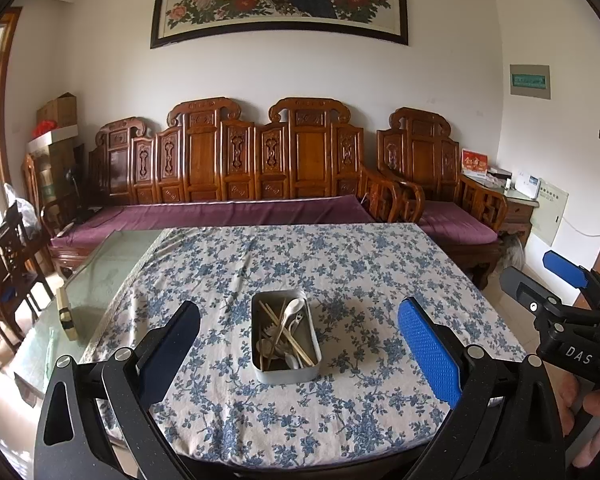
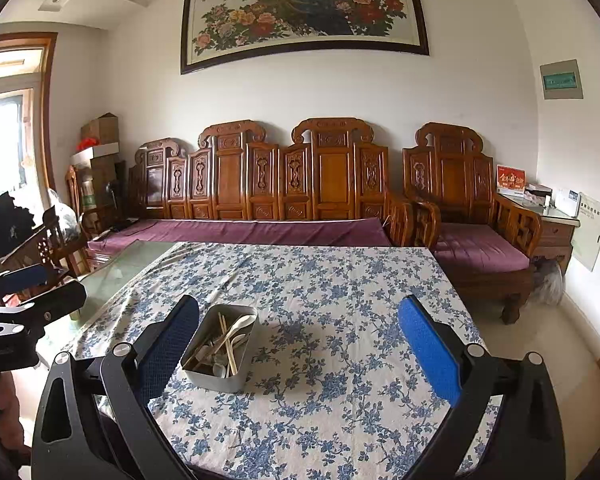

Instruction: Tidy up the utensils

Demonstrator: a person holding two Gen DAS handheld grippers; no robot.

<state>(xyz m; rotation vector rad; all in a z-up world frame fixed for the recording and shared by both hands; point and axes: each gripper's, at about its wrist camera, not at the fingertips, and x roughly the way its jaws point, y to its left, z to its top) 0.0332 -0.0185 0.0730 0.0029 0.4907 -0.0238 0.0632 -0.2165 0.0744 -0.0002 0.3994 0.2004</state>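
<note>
Left wrist view: the left gripper (image 1: 299, 334) is spread wide with nothing held, above the counter (image 1: 340, 264), a metal tin (image 1: 286, 336) of chopsticks (image 1: 286, 332) and spoons (image 1: 290, 314) between its fingers.

Right wrist view: the right gripper (image 2: 299, 336) is likewise spread and empty, the tin (image 2: 220, 348) beside its left finger.

A metal tin (image 2: 220, 354) of chopsticks (image 2: 229, 346) and white spoons (image 2: 236, 326) sits on a floral-clothed counter (image 2: 340, 300), beyond the right gripper (image 2: 300, 336), jaws spread wide, empty; the left gripper (image 2: 28, 296) shows at frame's left edge.
</note>
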